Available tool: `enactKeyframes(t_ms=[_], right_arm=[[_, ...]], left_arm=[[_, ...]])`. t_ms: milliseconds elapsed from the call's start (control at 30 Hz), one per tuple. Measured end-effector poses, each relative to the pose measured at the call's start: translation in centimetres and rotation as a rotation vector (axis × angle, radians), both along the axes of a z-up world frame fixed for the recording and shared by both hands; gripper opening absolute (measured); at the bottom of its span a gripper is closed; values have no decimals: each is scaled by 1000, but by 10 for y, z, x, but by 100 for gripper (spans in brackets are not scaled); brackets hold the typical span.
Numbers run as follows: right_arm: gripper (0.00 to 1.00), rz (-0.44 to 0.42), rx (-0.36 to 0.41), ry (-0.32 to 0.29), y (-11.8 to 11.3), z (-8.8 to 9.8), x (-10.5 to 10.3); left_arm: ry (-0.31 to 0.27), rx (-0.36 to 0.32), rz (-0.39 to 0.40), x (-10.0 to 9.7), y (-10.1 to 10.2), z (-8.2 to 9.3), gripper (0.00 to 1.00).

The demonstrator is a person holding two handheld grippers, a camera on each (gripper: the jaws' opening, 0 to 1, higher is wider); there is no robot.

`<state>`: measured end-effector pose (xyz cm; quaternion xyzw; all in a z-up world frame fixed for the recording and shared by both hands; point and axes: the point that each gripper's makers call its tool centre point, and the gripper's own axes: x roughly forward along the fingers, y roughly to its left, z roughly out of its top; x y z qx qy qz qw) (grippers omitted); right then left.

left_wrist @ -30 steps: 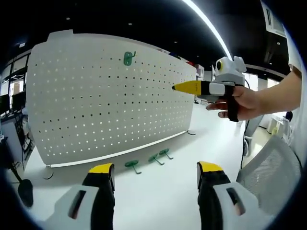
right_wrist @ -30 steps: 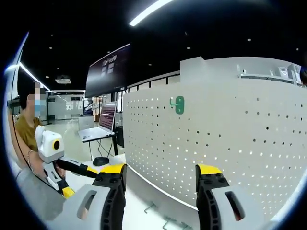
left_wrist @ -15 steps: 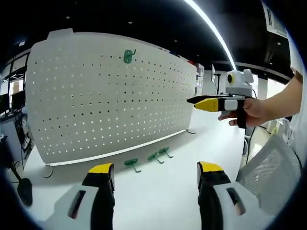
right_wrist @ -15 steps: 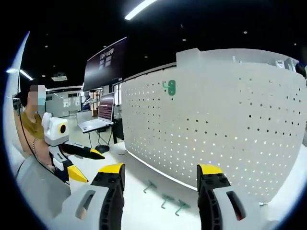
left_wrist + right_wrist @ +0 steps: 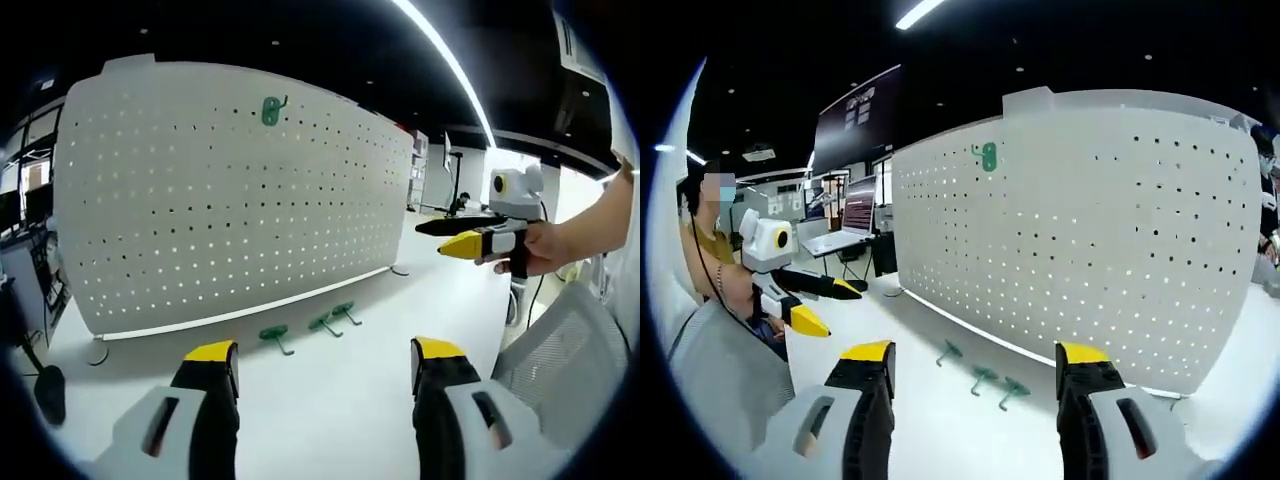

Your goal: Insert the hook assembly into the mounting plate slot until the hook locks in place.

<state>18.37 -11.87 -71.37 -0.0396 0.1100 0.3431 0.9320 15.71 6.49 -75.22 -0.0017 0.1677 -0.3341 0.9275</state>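
A white pegboard (image 5: 230, 190) stands upright on the white table, with one green hook (image 5: 271, 109) mounted near its top edge. Three loose green hooks lie on the table at its foot (image 5: 275, 338) (image 5: 322, 324) (image 5: 346, 313). My left gripper (image 5: 325, 352) is open and holds nothing, well short of those hooks. My right gripper (image 5: 432, 238) hangs in the air to the right, open and empty. In the right gripper view, the pegboard (image 5: 1090, 230), the mounted hook (image 5: 986, 156) and the table hooks (image 5: 982, 376) lie beyond my open right gripper (image 5: 975, 353). The left gripper (image 5: 837, 308) is at the left, open.
A grey mesh chair back (image 5: 560, 350) stands close at the right. A person (image 5: 710, 250) sits at the left. A laptop and a dark screen (image 5: 845, 215) are behind the left gripper. A black round object (image 5: 48, 383) lies by the board's left foot.
In the left gripper view the right gripper has drifted right and away from the pegboard. The right gripper's camera has swung, so the table hooks now show fully.
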Motion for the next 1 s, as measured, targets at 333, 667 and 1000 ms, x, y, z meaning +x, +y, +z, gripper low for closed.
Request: enactKeyframes(t_ms=[333, 667, 1000], right_arm=[[63, -26, -11, 43, -17, -15, -11], [63, -39, -22, 63, -26, -23, -20], [64, -38, -49, 101, -31, -38, -29]], left_arm=[[3, 12, -10, -1, -3, -1, 72], [18, 30, -33, -2, -4, -3, 72], [40, 45, -48, -5, -1, -8, 73]])
